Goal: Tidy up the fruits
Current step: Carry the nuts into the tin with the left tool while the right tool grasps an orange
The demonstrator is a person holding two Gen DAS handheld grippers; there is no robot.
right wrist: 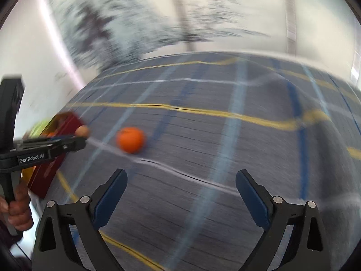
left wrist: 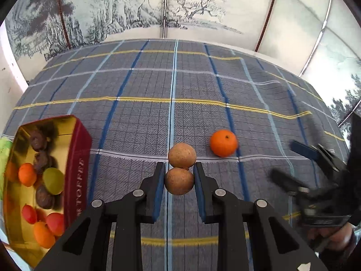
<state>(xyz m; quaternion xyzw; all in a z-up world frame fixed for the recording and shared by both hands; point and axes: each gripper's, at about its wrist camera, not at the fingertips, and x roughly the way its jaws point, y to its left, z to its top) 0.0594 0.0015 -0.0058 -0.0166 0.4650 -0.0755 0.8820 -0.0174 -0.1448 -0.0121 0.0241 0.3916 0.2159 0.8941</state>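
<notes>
Closing left gripper (left wrist: 178,180) around near brown fruit (left wrist: 179,181), touching second brown fruit (left wrist: 181,155); grip unconfirmed. Next: carry left to red tin (left wrist: 76,164). Right gripper (right wrist: 181,194) wide open, empty, facing orange (right wrist: 130,139).

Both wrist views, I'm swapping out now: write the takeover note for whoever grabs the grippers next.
Left gripper: pads against a brown round fruit, apparently gripping it; a second brown fruit sits just beyond, touching it.
Right gripper: open, empty, over the plaid cloth; view blurred.
Done: the red tin on the left already holds several fruits.
Left: both brown fruits and the orange, loose on the cloth, likely go in the tin.
</notes>
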